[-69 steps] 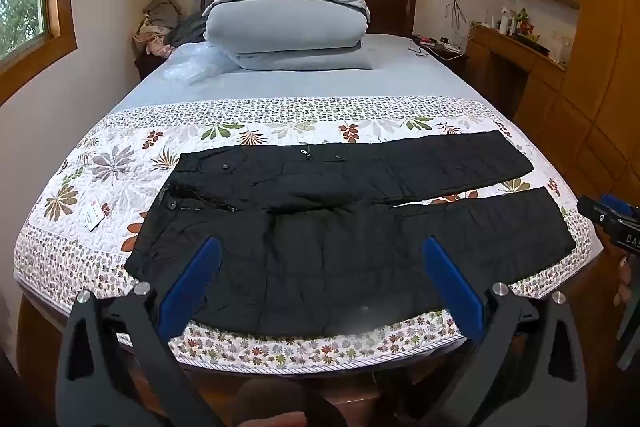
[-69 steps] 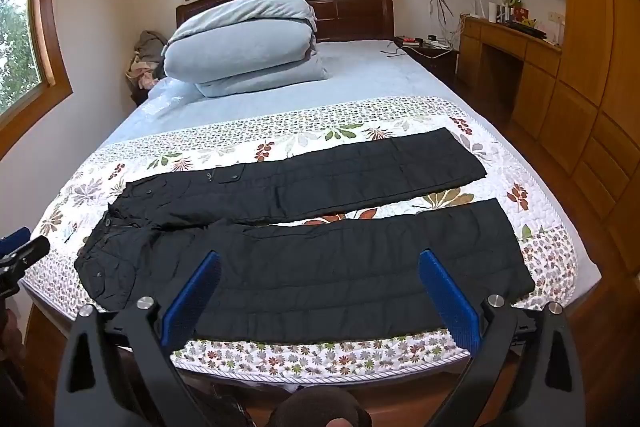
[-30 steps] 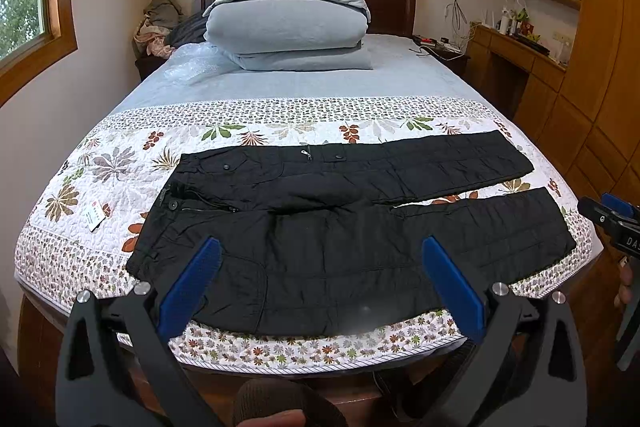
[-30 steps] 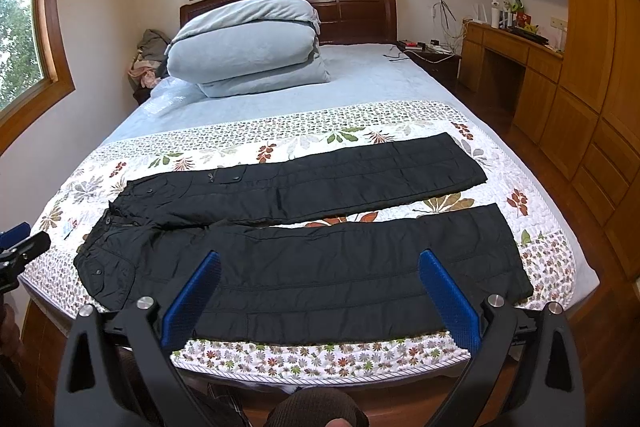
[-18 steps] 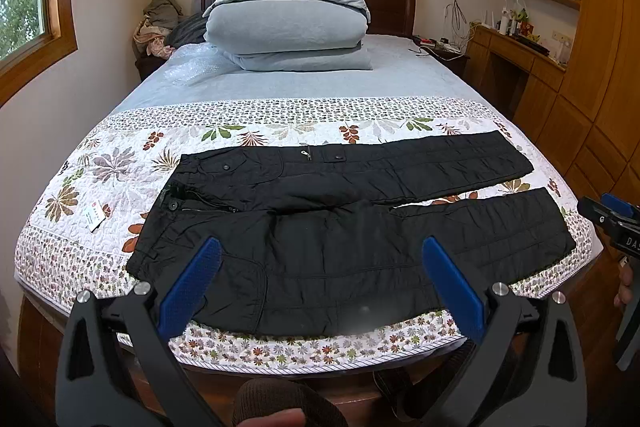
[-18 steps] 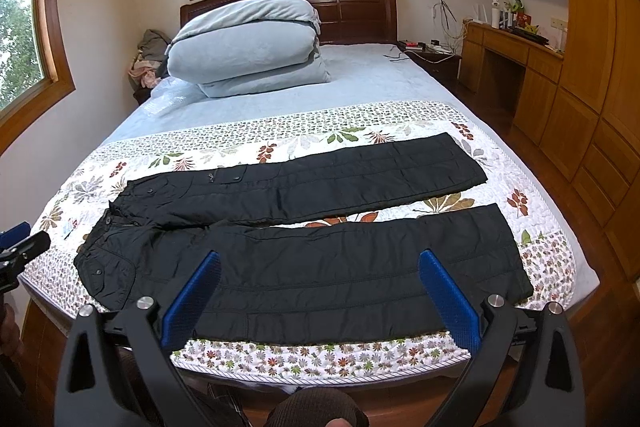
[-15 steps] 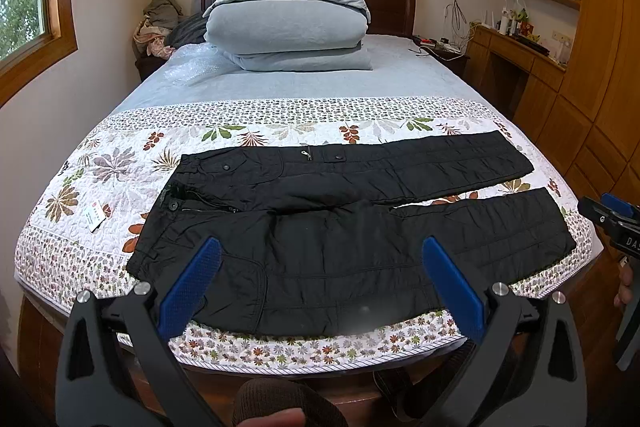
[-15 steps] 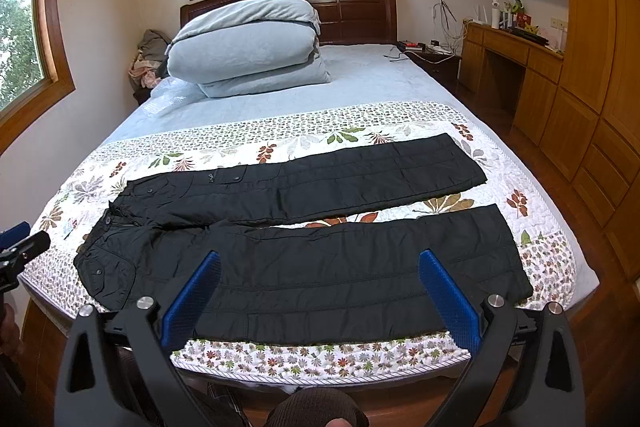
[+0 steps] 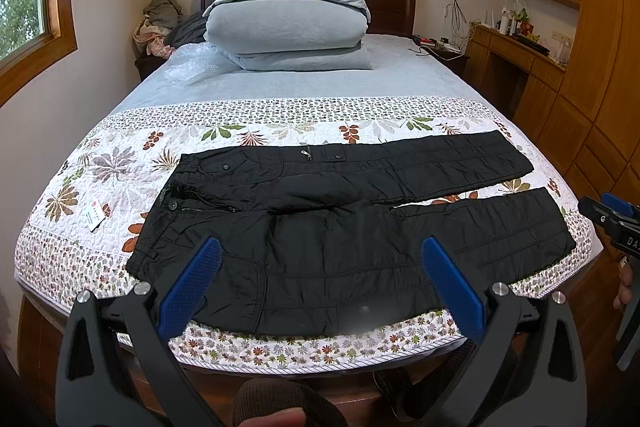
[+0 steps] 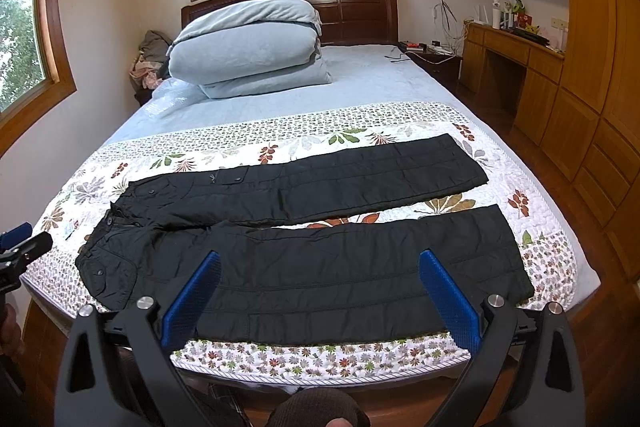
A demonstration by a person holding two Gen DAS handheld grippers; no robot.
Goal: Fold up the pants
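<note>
Black quilted pants (image 9: 340,219) (image 10: 304,239) lie flat across the foot of the bed, waistband at the left, both legs spread toward the right with a gap between them. My left gripper (image 9: 320,251) hovers open before the near edge of the bed, over the waist-side half. My right gripper (image 10: 320,263) hovers open over the near leg. Neither touches the cloth. Each gripper shows at the edge of the other's view: the right gripper (image 9: 612,223) and the left gripper (image 10: 20,247).
A floral quilt (image 9: 100,167) covers the bed's foot, with a small white tag (image 9: 94,215) at its left. A folded grey duvet (image 9: 288,23) sits by the headboard. Wooden cabinets (image 10: 592,99) and a desk line the right wall. Clothes are piled at the back left.
The right wrist view has lifted slightly since 2.3 s ago; since 1.0 s ago nothing has visibly moved. The pants lie as before.
</note>
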